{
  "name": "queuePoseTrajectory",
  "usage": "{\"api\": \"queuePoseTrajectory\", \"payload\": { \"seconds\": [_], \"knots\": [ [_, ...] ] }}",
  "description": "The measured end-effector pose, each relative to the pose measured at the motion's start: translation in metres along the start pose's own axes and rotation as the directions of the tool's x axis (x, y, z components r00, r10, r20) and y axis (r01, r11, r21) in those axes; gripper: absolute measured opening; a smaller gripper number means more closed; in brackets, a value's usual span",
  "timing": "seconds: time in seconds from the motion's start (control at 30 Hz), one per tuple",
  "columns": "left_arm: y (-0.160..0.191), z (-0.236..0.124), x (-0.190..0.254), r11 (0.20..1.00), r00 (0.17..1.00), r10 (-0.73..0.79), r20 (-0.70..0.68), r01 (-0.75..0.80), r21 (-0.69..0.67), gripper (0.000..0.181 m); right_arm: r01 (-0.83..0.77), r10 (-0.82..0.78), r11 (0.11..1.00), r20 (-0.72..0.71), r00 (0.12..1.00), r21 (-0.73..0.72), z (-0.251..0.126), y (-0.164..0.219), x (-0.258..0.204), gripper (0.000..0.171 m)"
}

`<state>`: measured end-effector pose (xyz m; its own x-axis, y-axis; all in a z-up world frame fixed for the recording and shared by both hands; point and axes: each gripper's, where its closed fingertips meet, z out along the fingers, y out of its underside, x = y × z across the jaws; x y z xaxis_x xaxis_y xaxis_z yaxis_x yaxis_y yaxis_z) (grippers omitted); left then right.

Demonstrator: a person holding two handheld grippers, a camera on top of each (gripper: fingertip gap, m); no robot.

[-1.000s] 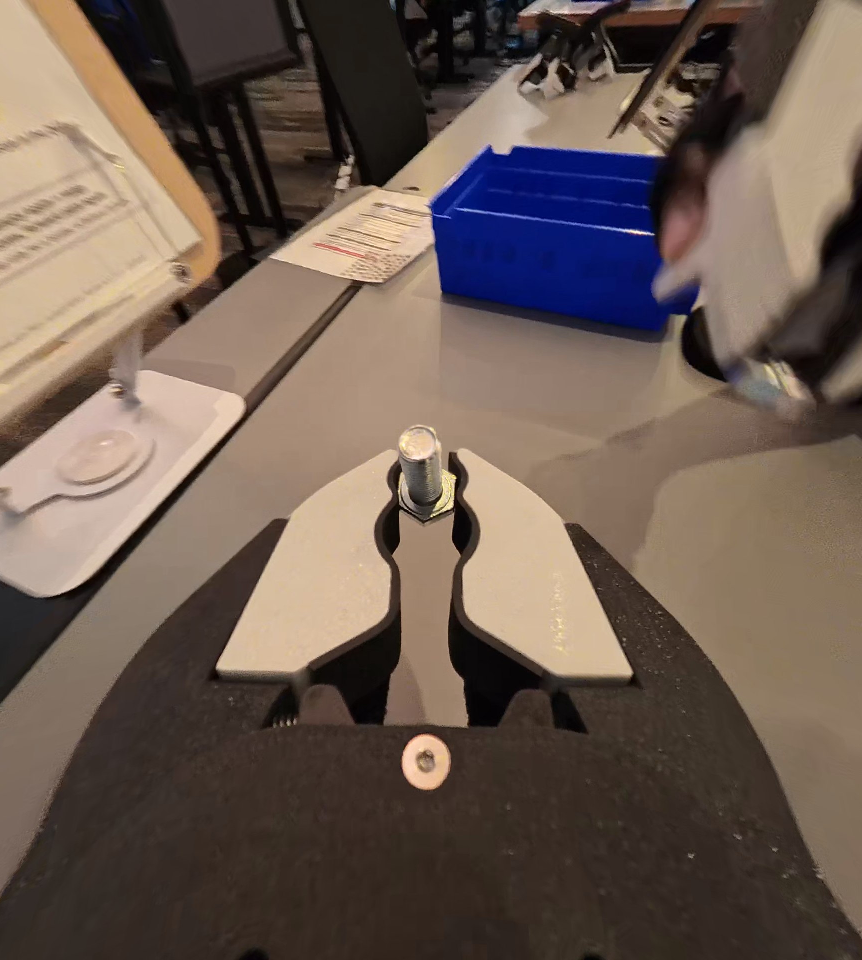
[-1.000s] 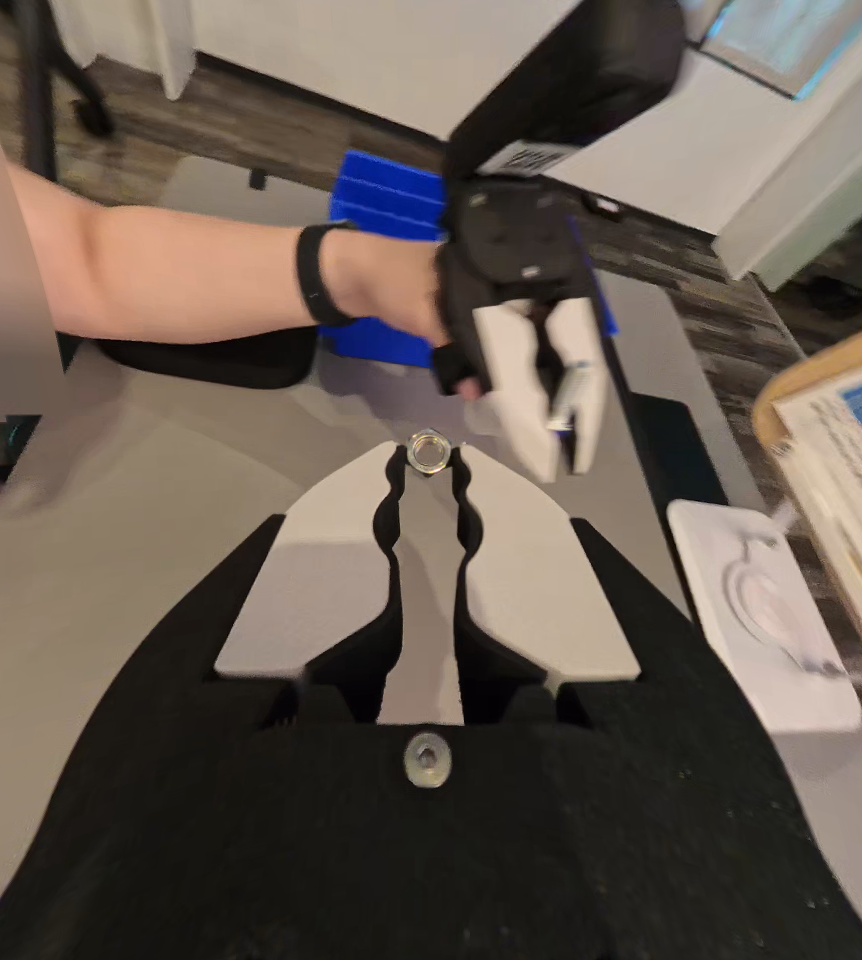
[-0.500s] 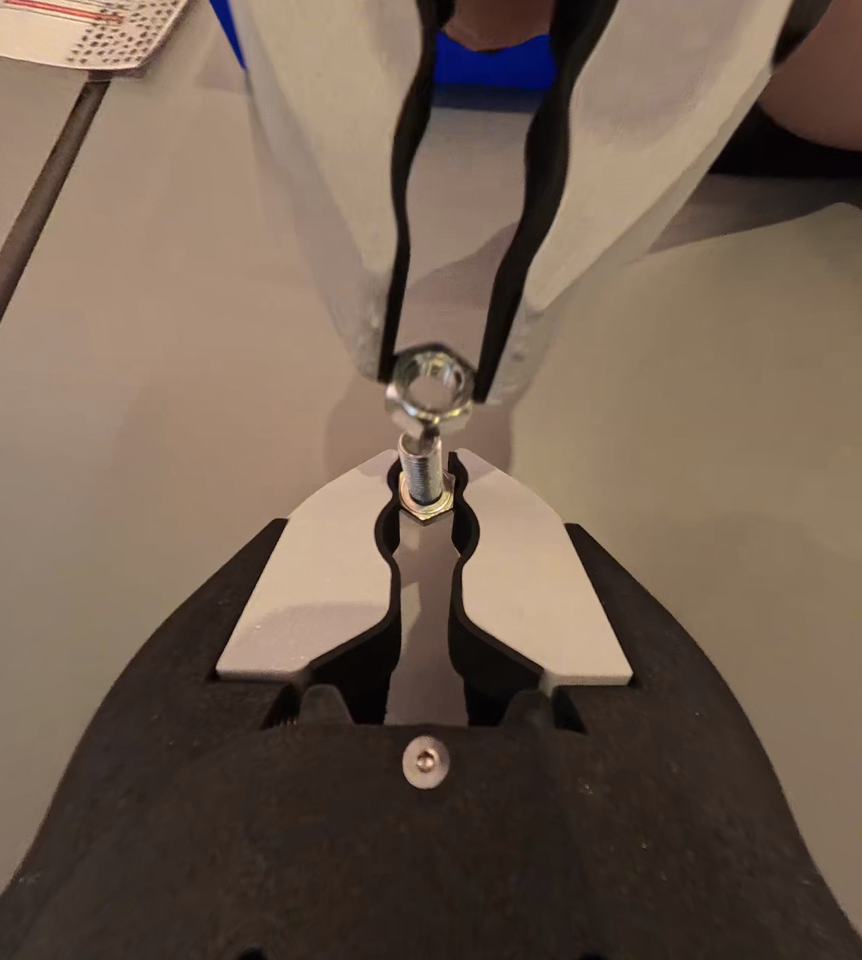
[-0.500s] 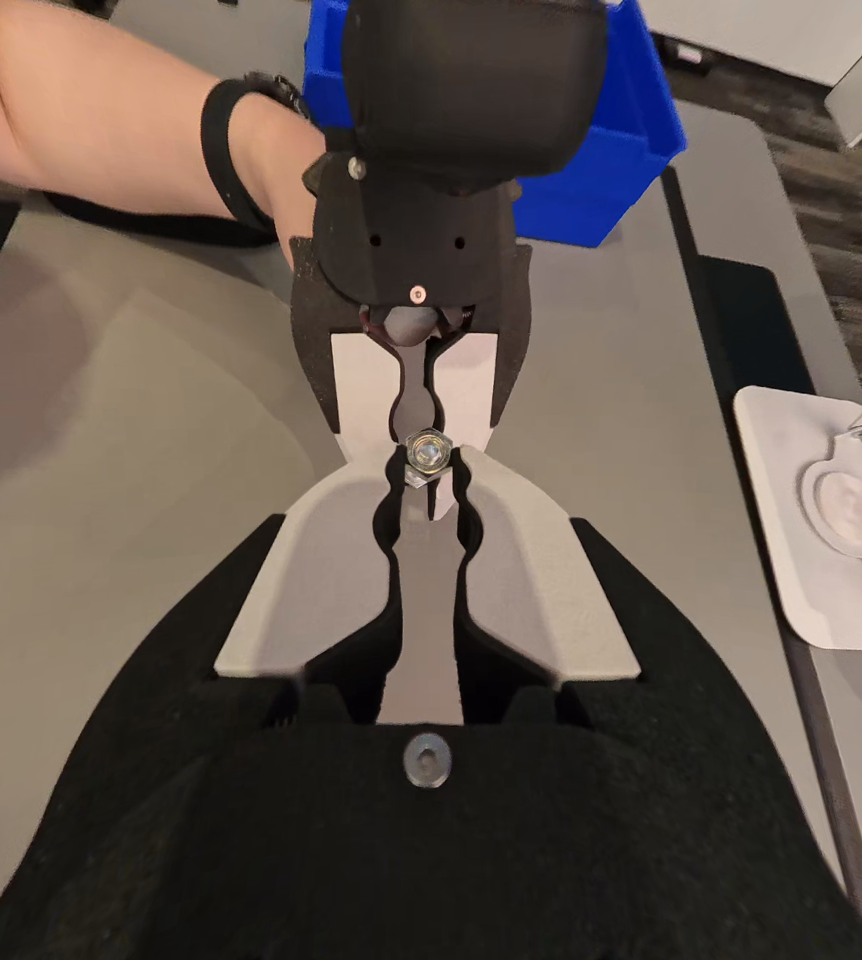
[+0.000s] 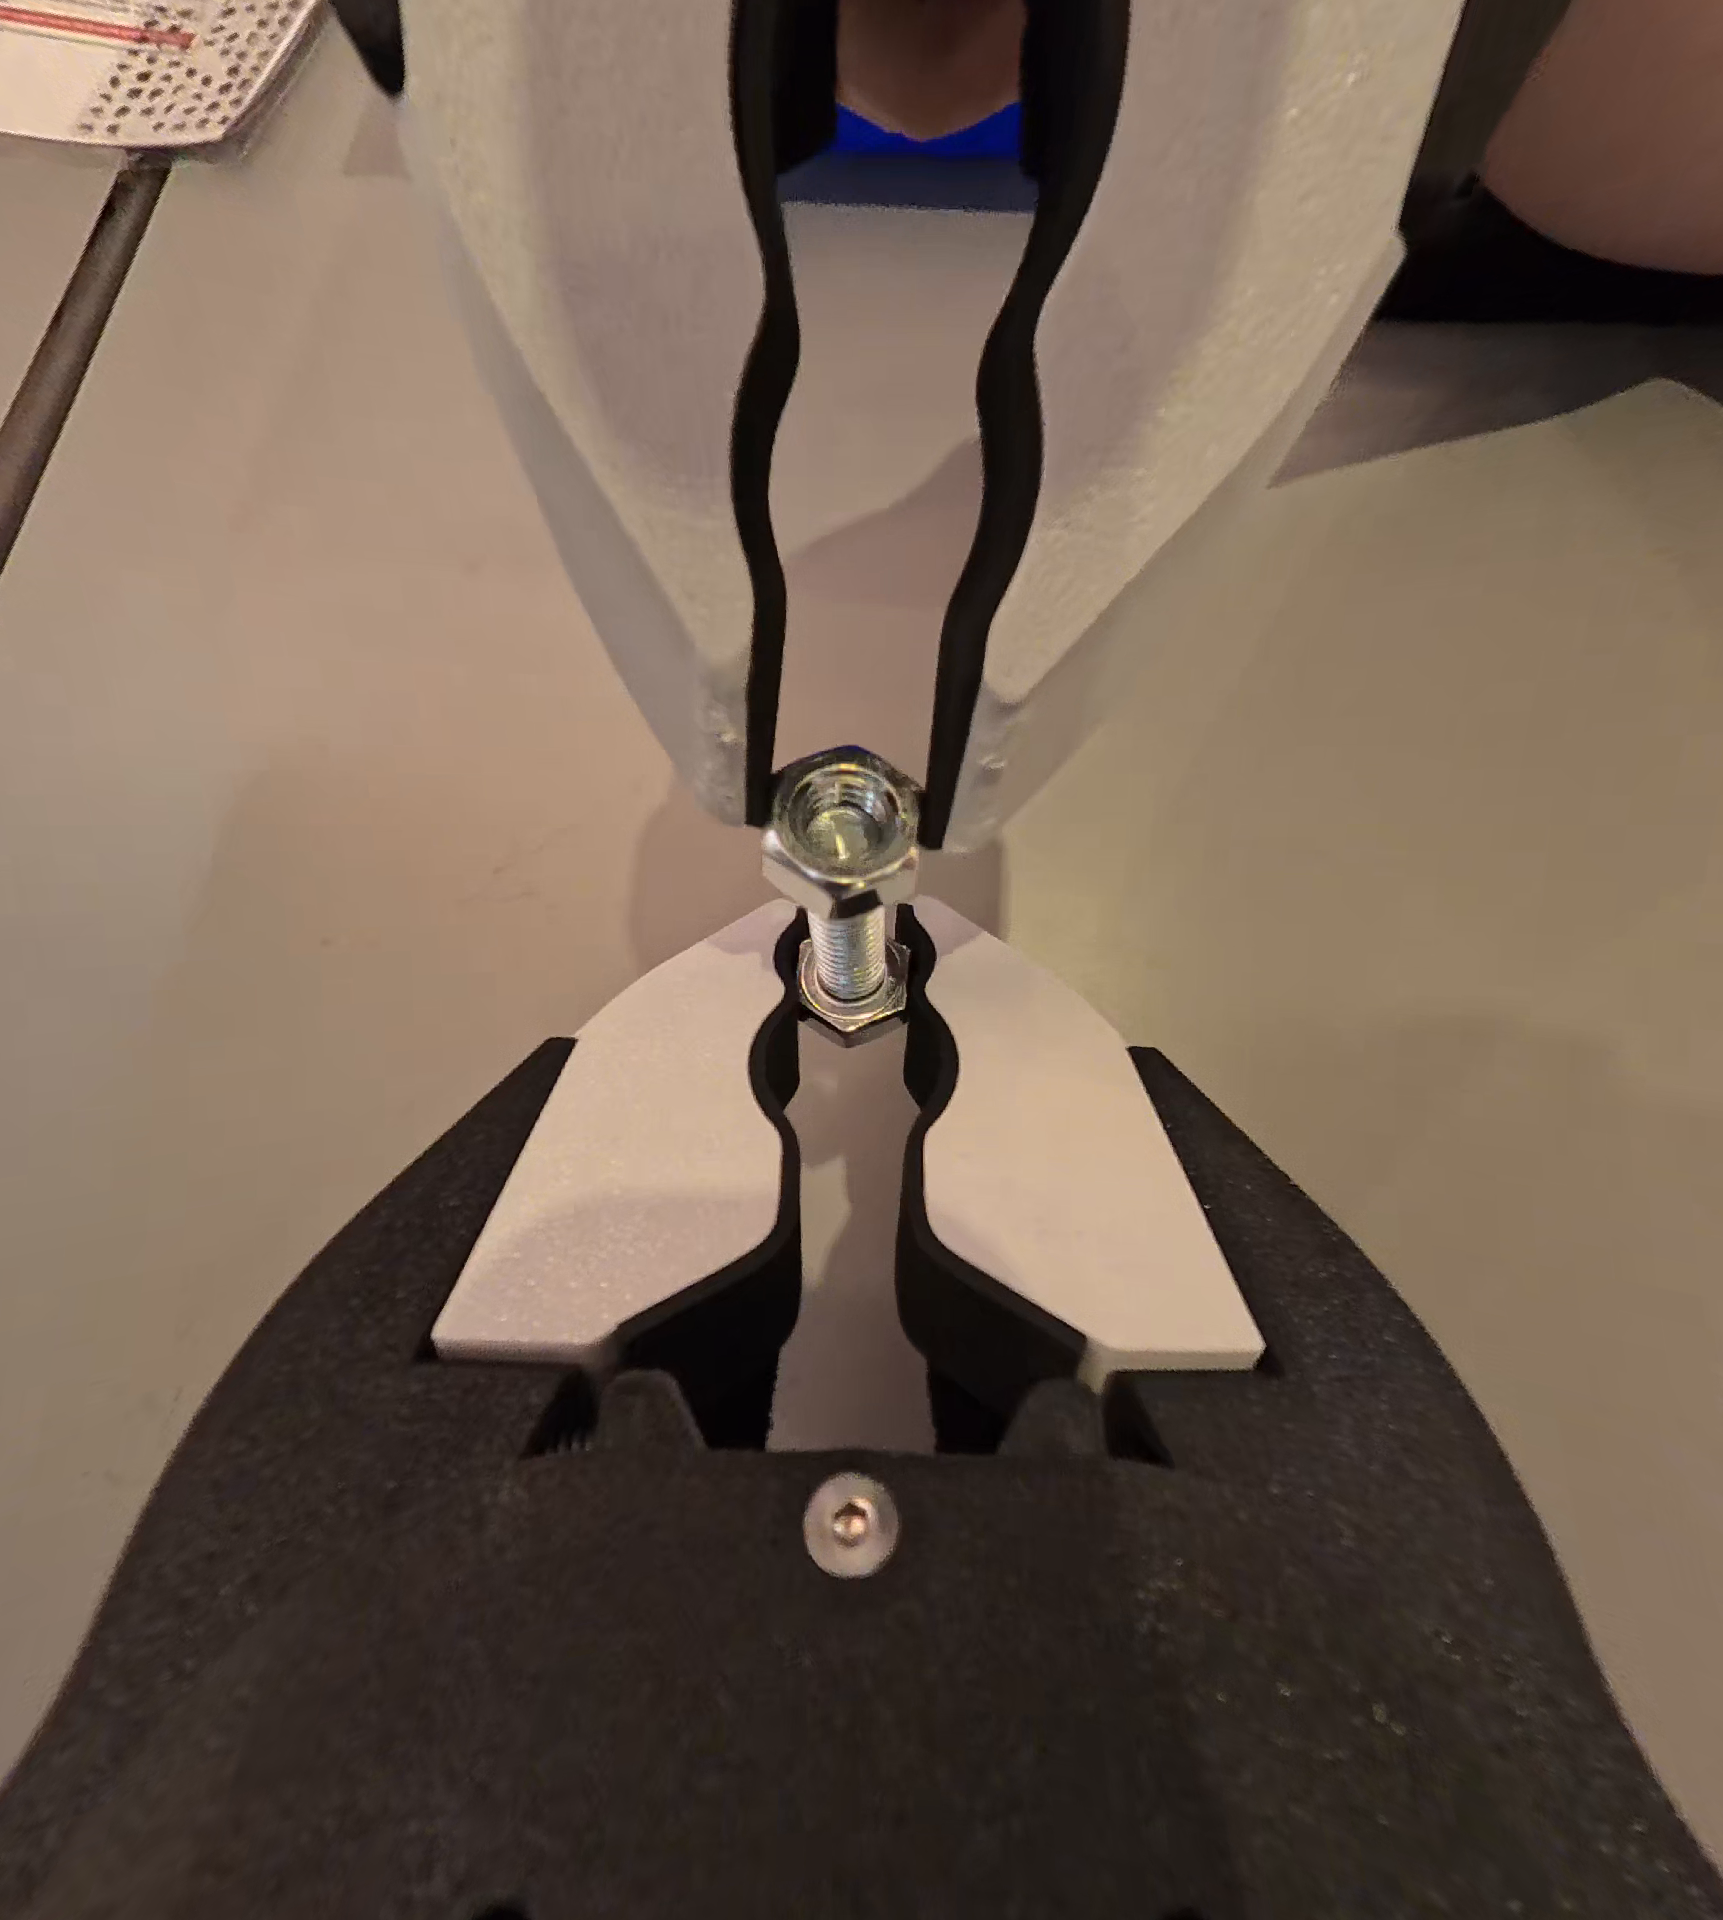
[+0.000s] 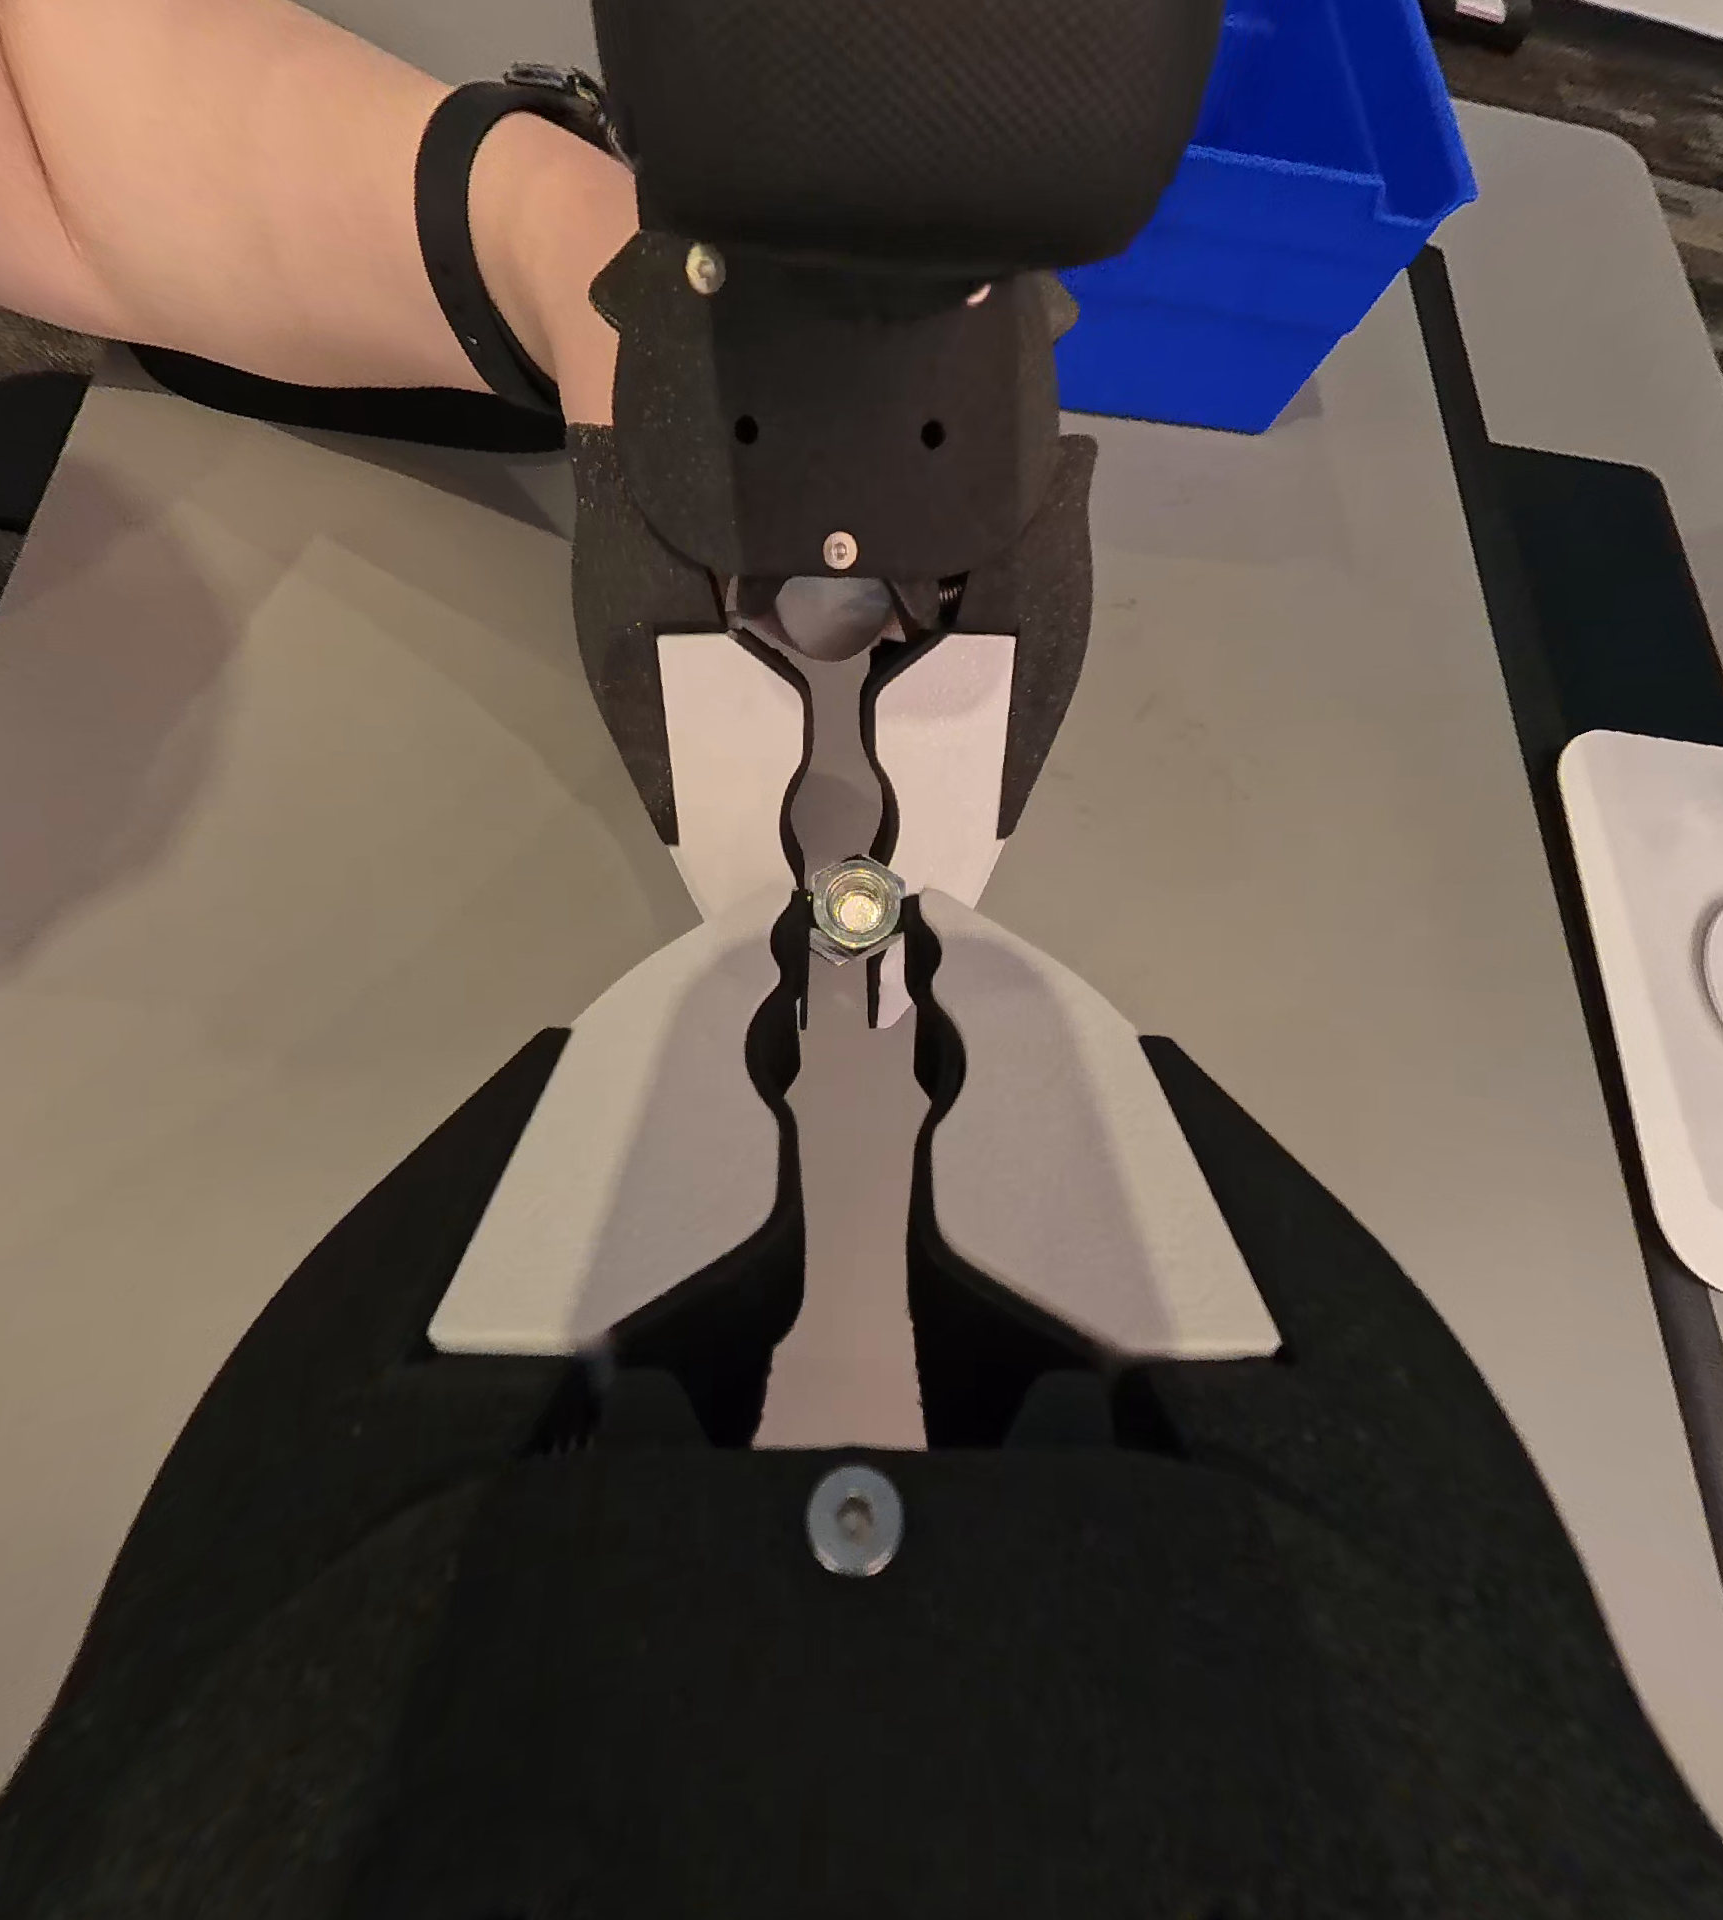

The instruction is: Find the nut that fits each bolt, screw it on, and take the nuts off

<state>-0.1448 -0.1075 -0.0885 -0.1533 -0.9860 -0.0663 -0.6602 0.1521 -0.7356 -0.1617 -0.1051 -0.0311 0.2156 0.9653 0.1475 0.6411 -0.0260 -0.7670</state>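
My left gripper (image 5: 844, 927) is shut on the hex head of a silver bolt (image 5: 841, 954), whose threaded shaft points away from me. My right gripper (image 5: 841, 816) comes in from the top of the left wrist view, shut on a silver hex nut (image 5: 841, 831). The nut sits over the bolt's tip, and the bolt's end shows through its hole. In the right wrist view my right gripper (image 6: 855, 920) holds the nut (image 6: 855, 914) at its fingertips. The left gripper (image 6: 839, 1013) faces it head-on. Both are held above the grey table (image 5: 213, 727).
A blue bin (image 6: 1252, 260) stands at the far side of the table behind the left gripper. A white stand base (image 6: 1688, 1018) lies at the right edge. A printed sheet (image 5: 88, 62) lies at the far left. A person's forearm (image 6: 213, 208) with a black wristband reaches in. There is about 6 centimeters between the tips of the two grippers.
A second ago the grippers were apart. They swung to face each other, and the nut has come down onto the bolt's tip, closer than half a second ago.
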Motion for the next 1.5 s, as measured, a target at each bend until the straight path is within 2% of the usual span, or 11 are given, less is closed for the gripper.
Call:
{"api": "queuePoseTrajectory", "payload": {
  "seconds": [0.53, 1.07, 1.23, 1.5],
  "knots": [
    [-0.016, -0.009, -0.003, 0.991, 1.000, -0.025, -0.007, 0.026, 0.130, 0.015, -0.013, 0.010, 0.993, 0.027, 1.000, 0.114, -0.015, -0.004, 0.005, 0.017],
    [-0.012, -0.004, -0.003, 0.998, 1.000, 0.006, 0.029, -0.008, 0.068, 0.015, 0.013, -0.017, 0.991, 0.024, 1.000, 0.135, -0.022, -0.006, 0.003, 0.017],
    [-0.016, -0.007, -0.001, 0.995, 1.000, 0.004, 0.009, -0.005, 0.102, 0.015, 0.059, -0.065, 0.989, 0.044, 0.997, 0.134, -0.021, -0.004, -0.002, 0.017],
    [-0.032, -0.014, 0.017, 0.974, 0.994, 0.036, -0.101, -0.013, 0.224, 0.015, 0.116, -0.136, 0.965, 0.071, 0.988, 0.236, -0.031, -0.014, -0.011, 0.017]
  ]
}}
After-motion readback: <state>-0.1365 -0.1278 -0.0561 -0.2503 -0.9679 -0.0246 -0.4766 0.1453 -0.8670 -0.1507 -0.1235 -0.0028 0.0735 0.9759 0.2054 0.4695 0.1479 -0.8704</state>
